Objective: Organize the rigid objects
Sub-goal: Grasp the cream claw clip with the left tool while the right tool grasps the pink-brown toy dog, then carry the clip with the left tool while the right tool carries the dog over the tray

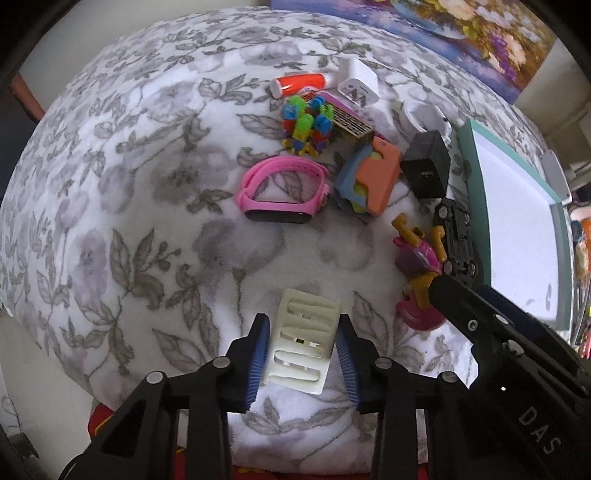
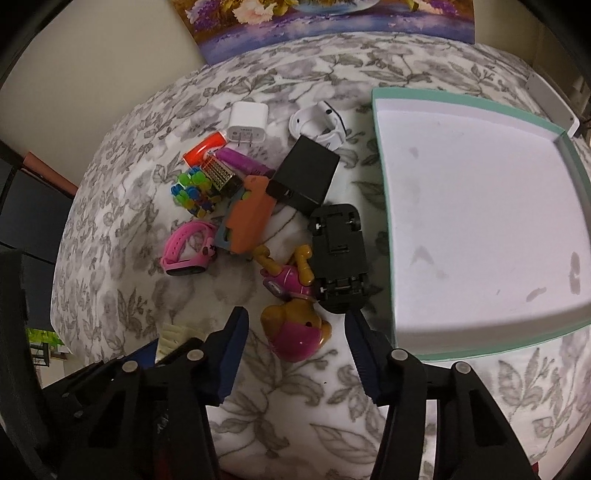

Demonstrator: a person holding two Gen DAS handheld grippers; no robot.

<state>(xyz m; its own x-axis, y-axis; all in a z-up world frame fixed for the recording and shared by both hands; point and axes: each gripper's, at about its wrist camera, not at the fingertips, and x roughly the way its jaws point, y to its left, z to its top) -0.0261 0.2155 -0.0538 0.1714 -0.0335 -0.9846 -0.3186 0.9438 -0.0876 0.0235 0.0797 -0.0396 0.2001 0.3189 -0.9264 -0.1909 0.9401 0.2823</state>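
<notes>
A bed with a grey-flowered cover carries a scatter of small things. The left tool has its blue pads on either side of a white slotted clip, which lies flat near the front edge of the bed; a little gap shows at each pad, so the jaws stand spread around it, not pinching. The right tool hangs with its jaws spread wide over a pink and tan toy dog, touching nothing. Just beyond the dog lies a black toy car on its roof, wheels up, close against the left wall of a tray with a teal rim and a bare white floor, set at the right side of the bed. Farther back sits a pile: a black charger, an orange case leaning on it, a white plug, a red tube, a purple bar, a gold comb-like piece and a cluster of bright blocks. A pink watch lies to the left of the case, apart from the pile. A white cable coil rests near the tray's far corner. A flower painting leans at the far edge.
</notes>
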